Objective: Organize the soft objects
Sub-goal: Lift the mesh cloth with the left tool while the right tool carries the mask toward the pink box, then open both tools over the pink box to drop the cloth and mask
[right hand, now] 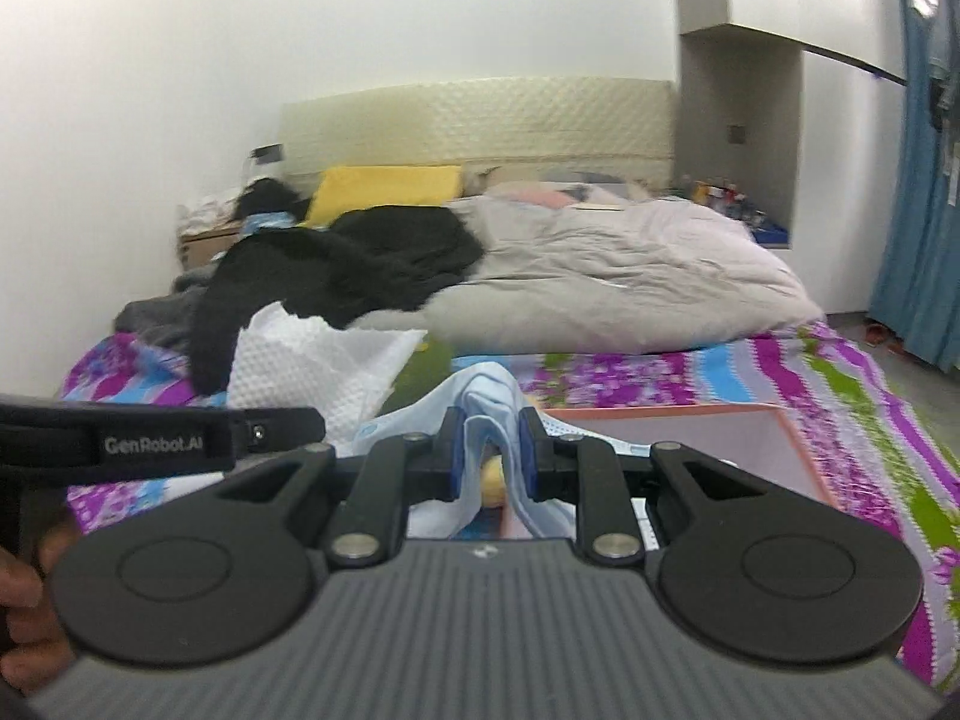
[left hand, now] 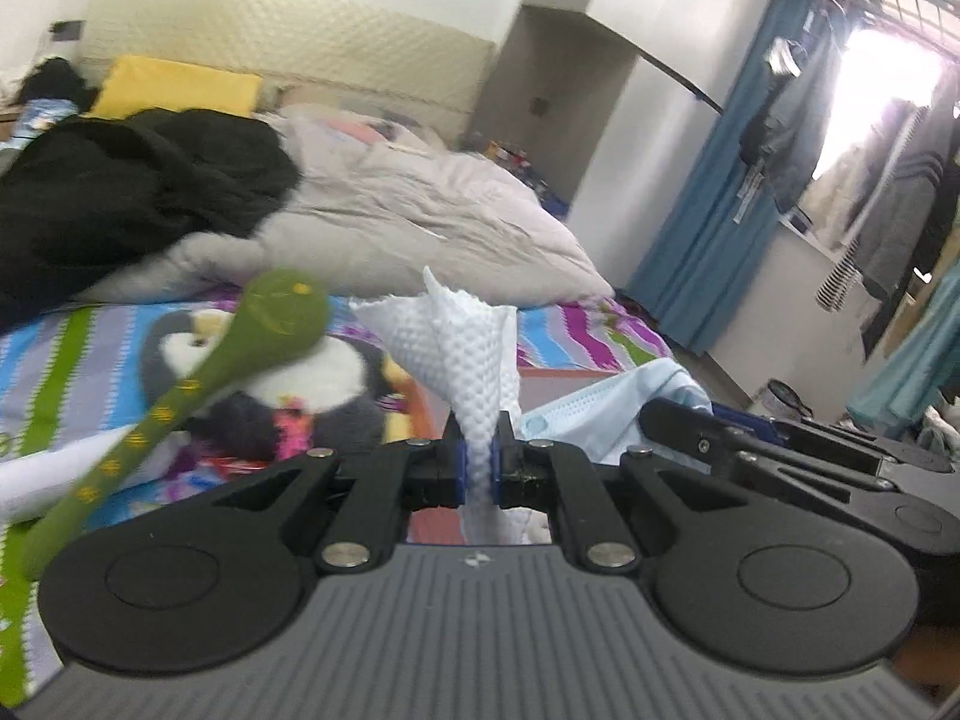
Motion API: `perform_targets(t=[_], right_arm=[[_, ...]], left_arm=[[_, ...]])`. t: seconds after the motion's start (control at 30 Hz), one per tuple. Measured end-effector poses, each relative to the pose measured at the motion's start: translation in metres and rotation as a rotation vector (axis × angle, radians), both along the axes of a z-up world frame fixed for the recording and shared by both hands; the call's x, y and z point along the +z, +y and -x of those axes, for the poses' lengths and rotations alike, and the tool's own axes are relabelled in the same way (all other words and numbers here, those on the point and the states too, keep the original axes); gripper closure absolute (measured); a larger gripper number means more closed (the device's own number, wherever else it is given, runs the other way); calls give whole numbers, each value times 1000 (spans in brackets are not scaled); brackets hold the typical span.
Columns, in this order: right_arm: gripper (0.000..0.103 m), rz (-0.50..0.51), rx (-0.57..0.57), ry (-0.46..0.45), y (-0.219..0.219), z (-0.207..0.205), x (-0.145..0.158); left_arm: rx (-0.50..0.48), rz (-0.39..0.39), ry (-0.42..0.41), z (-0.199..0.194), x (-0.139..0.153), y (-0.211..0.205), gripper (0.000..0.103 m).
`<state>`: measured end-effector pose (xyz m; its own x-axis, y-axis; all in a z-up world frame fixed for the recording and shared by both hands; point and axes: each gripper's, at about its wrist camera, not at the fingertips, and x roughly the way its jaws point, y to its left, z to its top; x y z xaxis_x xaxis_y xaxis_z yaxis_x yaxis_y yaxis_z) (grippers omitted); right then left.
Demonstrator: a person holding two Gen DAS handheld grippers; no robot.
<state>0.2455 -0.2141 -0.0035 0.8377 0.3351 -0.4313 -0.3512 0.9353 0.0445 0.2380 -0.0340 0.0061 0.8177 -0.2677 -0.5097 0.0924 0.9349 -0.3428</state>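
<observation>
Left tongs [left hand: 478, 468] pinch white cloth [left hand: 474, 348], right tongs [right hand: 491, 459] pinch blue cloth [right hand: 489, 402]; penguin toy [left hand: 288, 378] still lies unsorted on bed [left hand: 576, 324], probably.

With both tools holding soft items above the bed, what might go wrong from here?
1. The left tool pinches only a narrow fold of the white embossed paper towel; it may tear or slip.
2. The light blue cloth hangs loosely through the right tool and may snag on the pink open box.
3. The two tools sit close together, so they may bump.
</observation>
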Motion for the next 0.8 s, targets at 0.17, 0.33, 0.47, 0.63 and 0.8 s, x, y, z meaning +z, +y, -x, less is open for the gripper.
perform_targets(t=[0.17, 0.33, 0.47, 0.63, 0.8], right_arm=[[80, 5, -75, 48, -36, -25, -15], [80, 24, -139, 141, -66, -53, -47], [80, 21, -178, 225, -83, -75, -76], [80, 31, -205, 322, -95, -99, -115], [79, 45, -208, 388, -100, -112, -144]], left_arm=[[-74, 4, 59, -47, -18, -40, 94], [-141, -12, 135, -91, -50, -73, 94], [-184, -45, 201, -123, -80, -91, 94], [-211, -80, 280, -156, -113, -106, 94], [-240, -97, 335, -173, -138, -114, 94]])
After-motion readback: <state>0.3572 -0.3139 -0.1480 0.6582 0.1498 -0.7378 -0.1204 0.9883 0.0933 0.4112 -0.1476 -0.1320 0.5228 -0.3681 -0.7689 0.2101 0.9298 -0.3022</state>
